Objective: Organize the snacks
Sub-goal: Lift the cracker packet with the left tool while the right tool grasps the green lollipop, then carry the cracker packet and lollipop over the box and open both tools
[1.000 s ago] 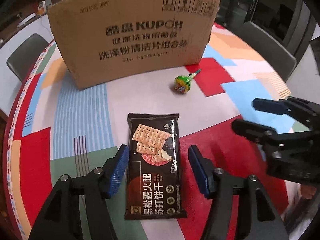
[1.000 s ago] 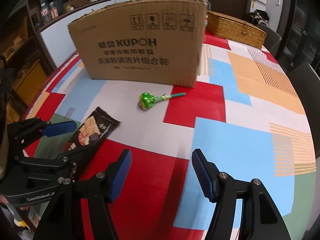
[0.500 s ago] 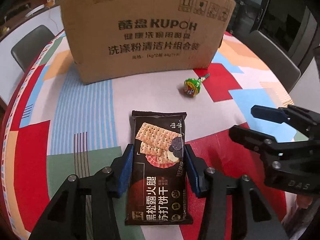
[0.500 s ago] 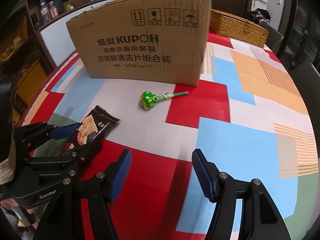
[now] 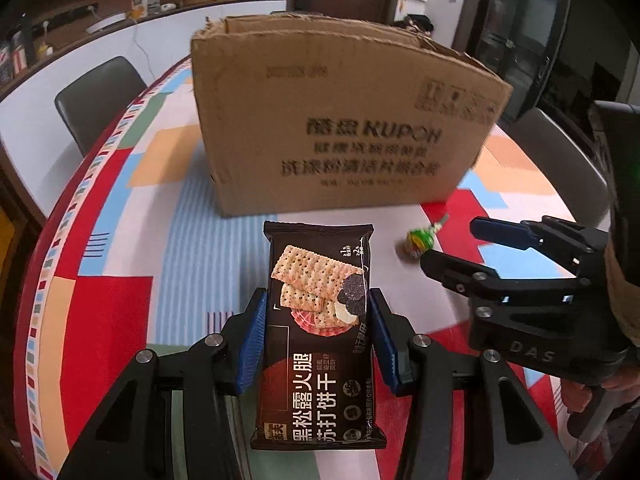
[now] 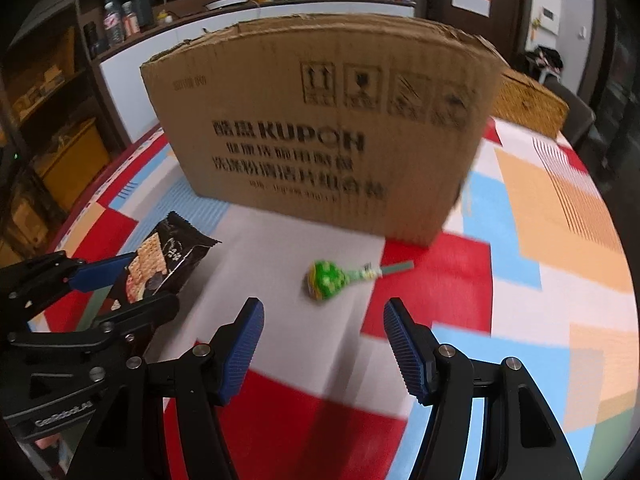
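since a second ago the left gripper (image 5: 316,336) went from straddling the cracker pack (image 5: 318,340) to lifting it off the desk (image 5: 120,300), jaws clamped on its sides, centre frame, in front of the box (image 5: 340,128). right gripper (image 6: 324,344) has slid closer to the lollipop (image 6: 326,280), jaws wide apart. pack looks light, crinkly and crushable, so go easy. lollipop's small and may roll, i'd grab the wrapped head.
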